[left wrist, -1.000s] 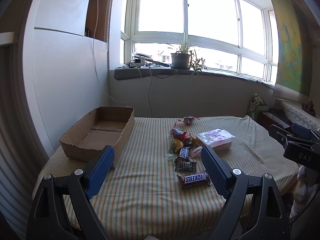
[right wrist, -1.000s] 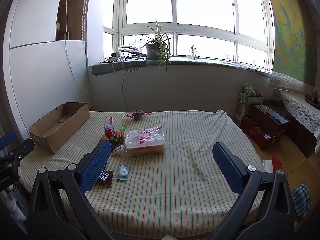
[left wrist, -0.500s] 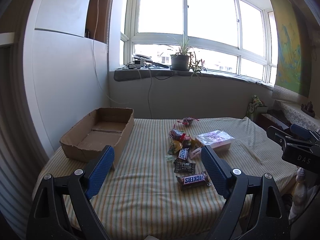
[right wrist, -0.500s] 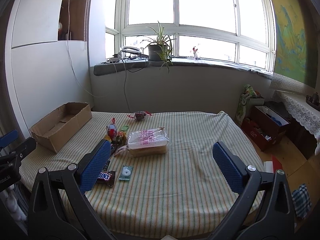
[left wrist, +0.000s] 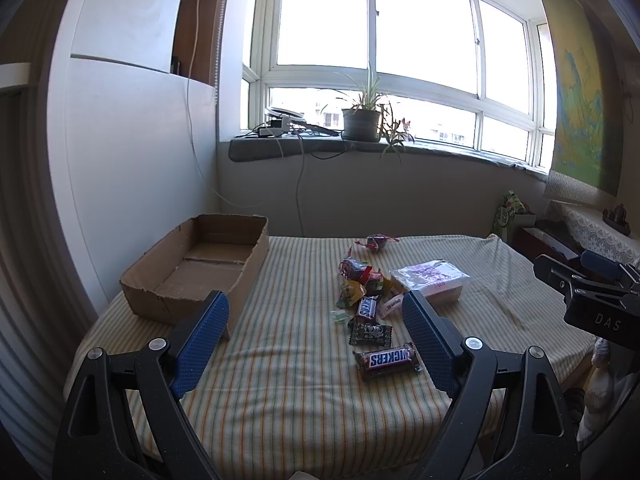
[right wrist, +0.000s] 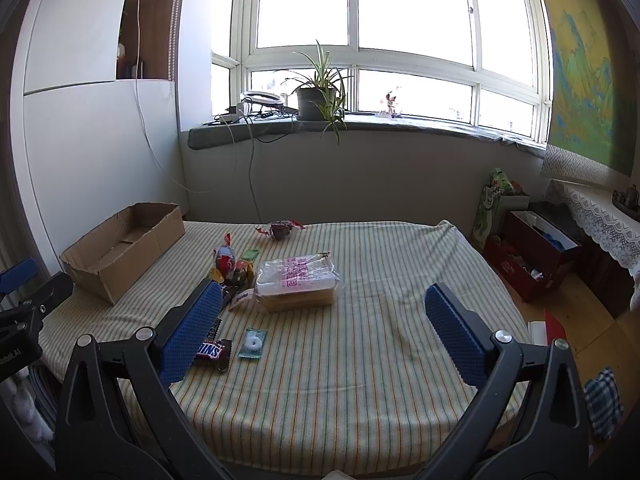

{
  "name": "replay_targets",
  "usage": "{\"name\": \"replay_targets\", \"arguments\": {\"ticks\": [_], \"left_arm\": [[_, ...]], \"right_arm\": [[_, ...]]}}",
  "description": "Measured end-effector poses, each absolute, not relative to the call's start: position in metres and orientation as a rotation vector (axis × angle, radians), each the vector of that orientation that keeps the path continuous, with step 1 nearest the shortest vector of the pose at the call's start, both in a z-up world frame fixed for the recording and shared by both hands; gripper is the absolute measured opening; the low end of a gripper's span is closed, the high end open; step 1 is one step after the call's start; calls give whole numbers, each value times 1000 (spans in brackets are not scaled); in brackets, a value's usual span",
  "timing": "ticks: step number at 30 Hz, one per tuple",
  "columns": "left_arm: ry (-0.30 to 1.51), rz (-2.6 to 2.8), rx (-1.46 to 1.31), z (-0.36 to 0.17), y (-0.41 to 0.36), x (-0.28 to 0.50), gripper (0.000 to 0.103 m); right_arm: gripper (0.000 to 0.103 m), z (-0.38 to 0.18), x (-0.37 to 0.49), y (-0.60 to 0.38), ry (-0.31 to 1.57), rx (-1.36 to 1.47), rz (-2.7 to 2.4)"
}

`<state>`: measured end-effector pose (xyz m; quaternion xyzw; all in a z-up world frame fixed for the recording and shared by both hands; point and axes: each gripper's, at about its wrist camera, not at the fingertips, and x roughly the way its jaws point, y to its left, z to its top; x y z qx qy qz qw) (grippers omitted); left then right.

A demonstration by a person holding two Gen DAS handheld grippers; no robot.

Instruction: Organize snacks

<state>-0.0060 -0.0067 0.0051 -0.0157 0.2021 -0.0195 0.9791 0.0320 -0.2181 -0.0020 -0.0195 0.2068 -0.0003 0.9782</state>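
Note:
A pile of snacks lies mid-table: a Snickers bar [left wrist: 387,360] nearest me, a dark wrapper [left wrist: 370,333], small candy packs [left wrist: 360,278], a clear bag of bread [left wrist: 430,280] and a red wrapped sweet [left wrist: 375,242] farther back. An empty cardboard box [left wrist: 200,264] stands at the left. My left gripper [left wrist: 316,340] is open and empty, held above the table's front edge. My right gripper [right wrist: 324,336] is open and empty, to the right of the pile; the bread bag [right wrist: 296,284], the Snickers bar [right wrist: 214,352] and a mint packet [right wrist: 253,343] show there.
The table [right wrist: 380,360] has a striped cloth. The box [right wrist: 120,252] stands by the white wall at the left. A windowsill with a potted plant [right wrist: 318,96] and cables is behind. Red boxes [right wrist: 532,252] stand on the floor at the right.
Both grippers have drifted slightly; the views shift a little. Nothing on the table has moved, and both grippers stay open.

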Motion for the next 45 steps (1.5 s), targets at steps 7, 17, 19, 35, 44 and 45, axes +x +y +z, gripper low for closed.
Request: {"name": "replay_targets", "arguments": {"ticks": [7, 17, 19, 35, 44, 45], "left_arm": [[404, -40, -30, 5, -8, -8, 88], [404, -41, -31, 5, -8, -8, 88], [405, -41, -32, 4, -8, -8, 88], [427, -48, -45, -3, -3, 0, 88], [520, -92, -76, -28, 0, 21, 87], [534, -101, -81, -32, 0, 24, 86]], "right_arm": [[103, -3, 31, -218, 416, -40, 3], [103, -5, 32, -218, 426, -41, 9], [103, -5, 32, -218, 426, -40, 9], [103, -13, 40, -217, 449, -43, 21], [89, -40, 65, -232, 551, -13, 106], [87, -45, 68, -234, 568, -13, 118]]}}
